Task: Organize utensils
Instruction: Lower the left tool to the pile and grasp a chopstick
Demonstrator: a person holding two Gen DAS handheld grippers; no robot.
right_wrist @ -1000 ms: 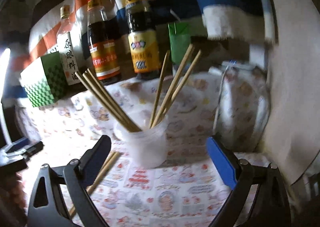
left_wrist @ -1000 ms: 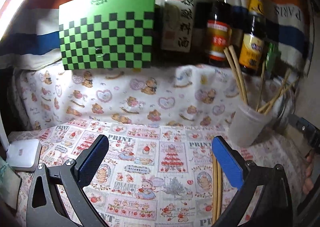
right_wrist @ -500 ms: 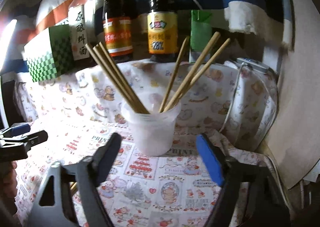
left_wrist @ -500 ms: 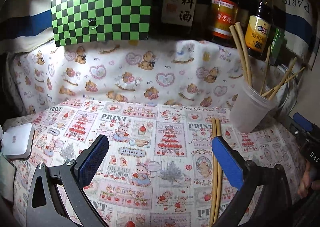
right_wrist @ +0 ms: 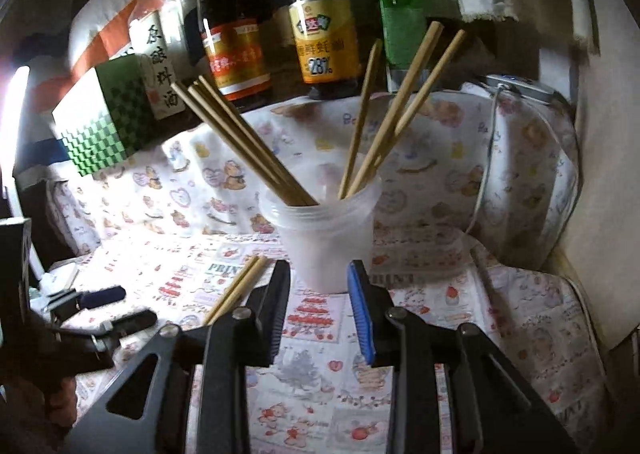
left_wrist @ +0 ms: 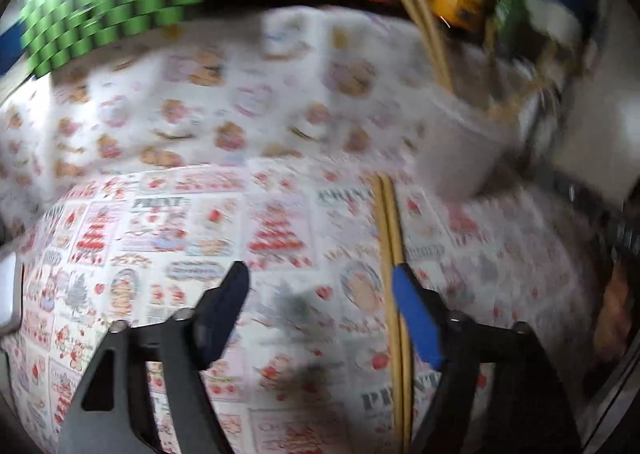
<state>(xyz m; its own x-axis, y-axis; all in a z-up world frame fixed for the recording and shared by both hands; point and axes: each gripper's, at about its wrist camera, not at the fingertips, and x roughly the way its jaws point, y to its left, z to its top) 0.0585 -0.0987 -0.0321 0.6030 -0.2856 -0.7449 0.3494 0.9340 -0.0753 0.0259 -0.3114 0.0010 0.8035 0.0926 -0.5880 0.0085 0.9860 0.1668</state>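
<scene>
While chopsticks [left_wrist: 394, 254] hug one finger, printed cloth [left_wrist: 168, 238] lies open.

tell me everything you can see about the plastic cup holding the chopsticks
The plastic cup is translucent white, with a ridged, threaded-looking rim and no lid. It stands upright on the printed cloth near the raised back edge. Six or so wooden chopsticks lean in it, some left, some right. The right gripper sits just in front, jaws having just been closing, with nothing between them.

Three sauce bottles [right_wrist: 320, 13] are standing behind a green chequered box [right_wrist: 108, 121], with printed cloth [right_wrist: 320, 374] covering everything below
</scene>
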